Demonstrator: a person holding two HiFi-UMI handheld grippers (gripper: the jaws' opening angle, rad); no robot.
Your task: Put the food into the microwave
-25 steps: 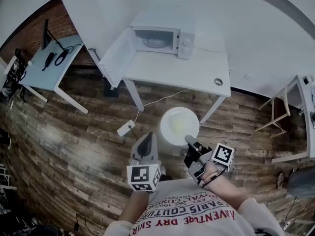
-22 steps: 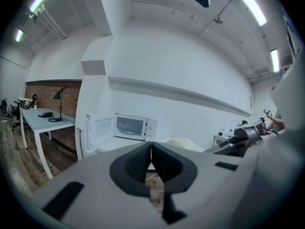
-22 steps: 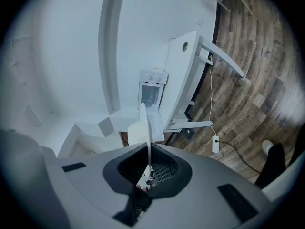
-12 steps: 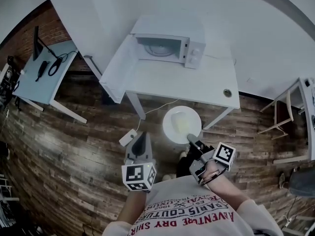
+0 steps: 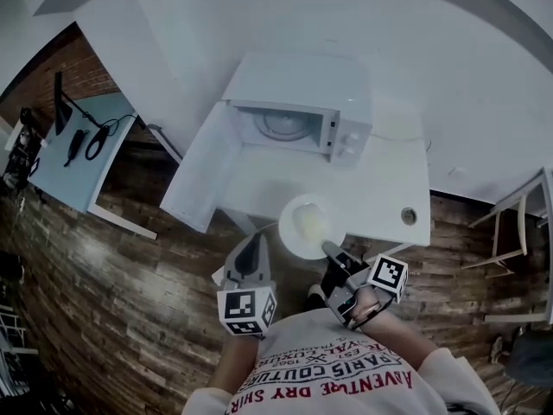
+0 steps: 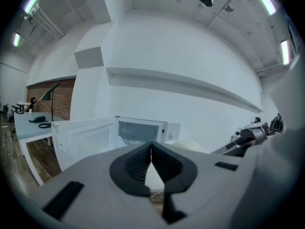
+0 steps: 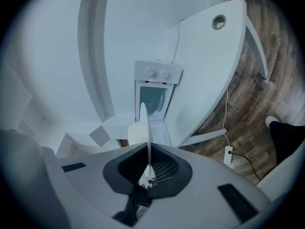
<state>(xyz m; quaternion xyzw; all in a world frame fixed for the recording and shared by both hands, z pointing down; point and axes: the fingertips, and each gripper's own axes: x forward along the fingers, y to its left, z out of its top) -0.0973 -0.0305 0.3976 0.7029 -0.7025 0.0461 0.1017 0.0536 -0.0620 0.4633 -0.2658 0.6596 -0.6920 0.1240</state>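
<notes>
Wood-plank flooring point(image 5: 112, 266) surrounds a white table point(image 5: 389, 188) set against a pale wall, where a white microwave point(image 5: 302, 85) stands with its door point(image 5: 199, 180) swung wide to the left of the head view and its glass turntable point(image 5: 283, 126) showing inside. A person in a printed shirt point(image 5: 328, 370) faces the table with a gripper in each hand.

The right gripper point(image 5: 328, 249) has its jaws clamped on the near rim of a round white plate point(image 5: 294, 232). In the right gripper view the plate appears edge-on, a thin white line rising from between the pads toward the oven's opening. The plate carries a pale mound of food point(image 5: 309, 222). It hangs over the table's front edge, just in front of the open microwave and not inside it.

The left gripper point(image 5: 251, 242) points the same way, beside the plate and apart from it. Its jaws are pressed together with nothing between them.

A round cable hole point(image 5: 409, 217) marks the table's right corner. A light blue side table point(image 5: 78, 162) with black cables sits well to the left, and a power strip point(image 7: 228, 155) lies on the floor beneath.
</notes>
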